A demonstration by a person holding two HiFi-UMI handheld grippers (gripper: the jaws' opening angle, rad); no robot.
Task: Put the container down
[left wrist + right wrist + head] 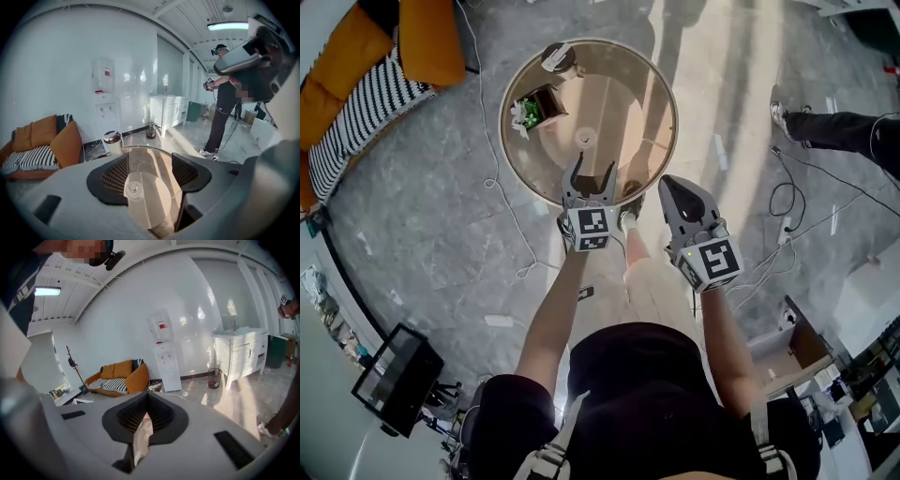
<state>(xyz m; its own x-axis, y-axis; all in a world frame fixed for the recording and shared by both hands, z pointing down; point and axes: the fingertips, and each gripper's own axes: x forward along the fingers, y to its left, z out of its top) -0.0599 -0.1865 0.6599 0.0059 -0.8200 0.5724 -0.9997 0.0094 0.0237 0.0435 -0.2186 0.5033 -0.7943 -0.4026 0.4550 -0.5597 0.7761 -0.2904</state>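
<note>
Far L: orange sofa (356, 84) w/ striped cushion. Next, round glass table (623, 98). At its far rim a lidded container (556, 58) stands upright; can't tell if it's on the glass or on the floor just behind. Nearer, on the glass L of centre, a small open box (536, 109) w/ something green in it.

Left gripper (589, 176) hangs over the table's near edge, jaws wide apart, nothing btwn them. Only the glass and the table's hub show through. Right gripper (673, 192) is just beside it, off the near-R edge, jaws together, nothing gripped. Far R: another person's leg (839, 131) on the floor, cables nearby.

Progress, as I read it: neither gripper carries anything & both are well apart from the lidded container, so the put-down looks done. Nothing left that the pics show, bar pulling clear. Which of the 2 items was meant isn't certain; the lidded one is my guess.
</note>
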